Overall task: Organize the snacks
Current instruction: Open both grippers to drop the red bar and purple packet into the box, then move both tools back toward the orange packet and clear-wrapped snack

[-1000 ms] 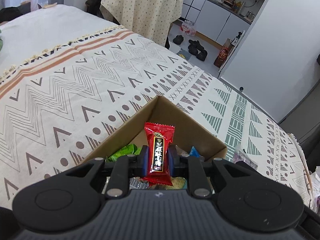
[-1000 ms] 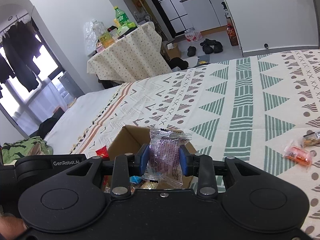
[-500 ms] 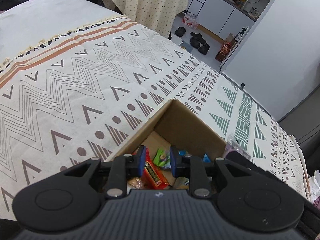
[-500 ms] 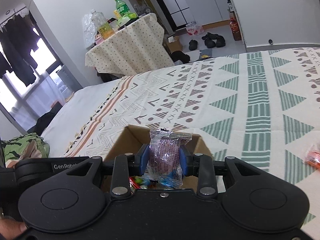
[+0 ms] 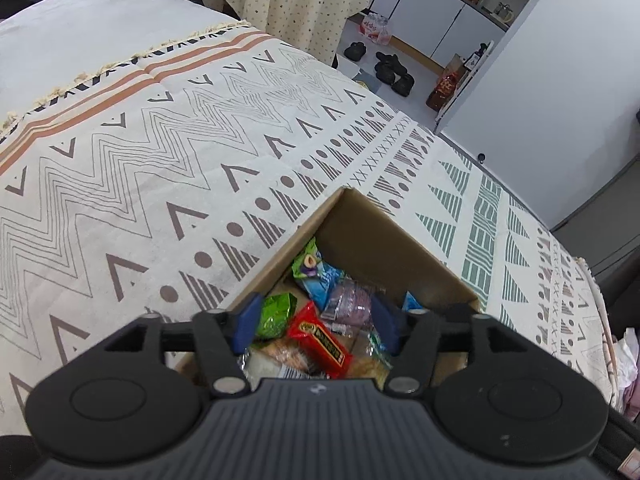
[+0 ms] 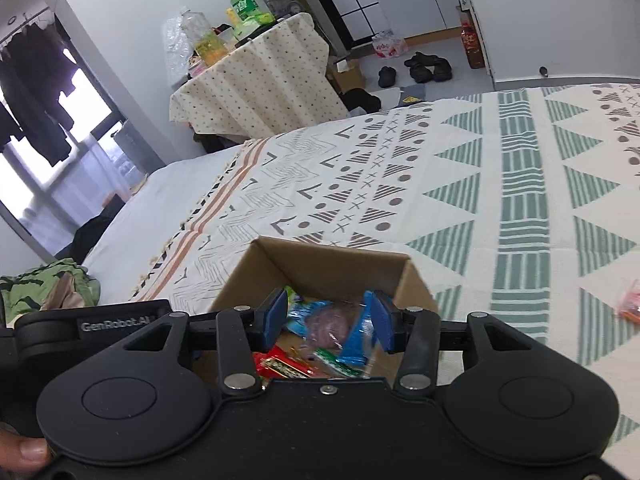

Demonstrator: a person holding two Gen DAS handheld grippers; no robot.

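Observation:
A brown cardboard box [image 5: 372, 236] [image 6: 332, 264] sits on the patterned bedspread and holds several wrapped snacks. My left gripper [image 5: 316, 324] hovers over the box, its jaws opening, nothing pressed between the blue pads. The red snack bar [image 5: 320, 340] lies loose in the box below it, beside a green packet [image 5: 276, 316]. My right gripper [image 6: 328, 320] is also over the box, jaws opening. The clear packet with a purple snack [image 6: 328, 324] [image 5: 348, 304] lies in the box under them, free of the pads.
The bedspread [image 5: 160, 168] stretches away on the left and behind the box. An orange packet [image 6: 630, 304] lies on the bed at the right edge. A cloth-covered table [image 6: 256, 84] with bottles stands beyond the bed, shoes on the floor. A thumb [image 6: 24, 450] shows bottom left.
Both grippers moved over the box and opened. The left one let go of the red snack bar, the right one let go of the purple packet; both snacks now lie in the box.

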